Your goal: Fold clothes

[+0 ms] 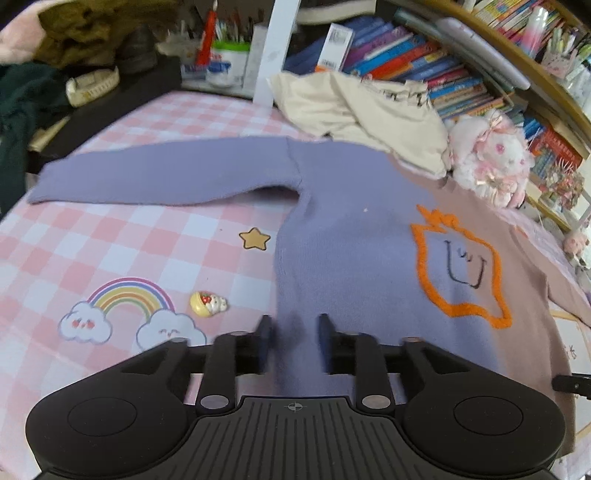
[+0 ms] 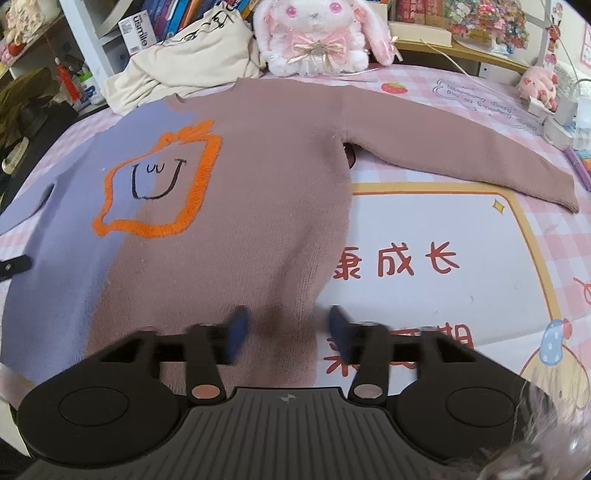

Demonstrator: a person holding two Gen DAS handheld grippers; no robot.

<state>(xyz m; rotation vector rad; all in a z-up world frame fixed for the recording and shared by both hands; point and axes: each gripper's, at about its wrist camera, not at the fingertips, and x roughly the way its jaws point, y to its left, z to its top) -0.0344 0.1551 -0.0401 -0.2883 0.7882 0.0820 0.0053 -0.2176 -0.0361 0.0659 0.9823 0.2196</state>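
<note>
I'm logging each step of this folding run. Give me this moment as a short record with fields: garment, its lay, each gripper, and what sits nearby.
garment: two-tone sweater, purple on one half, brown on the other, orange outlined face on the chest
lay: spread flat, front up, on the pink checked table cover, both sleeves stretched out to the sides
left gripper: open above the purple hem area, holding nothing
right gripper: open above the brown hem area, holding nothing
nearby: cream garment and plush rabbit beyond the collar
fold: not yet begun

Both wrist cameras look steeply down, close over the sweater's hem, left over purple, right over brown; both show its orange emblem.
</note>
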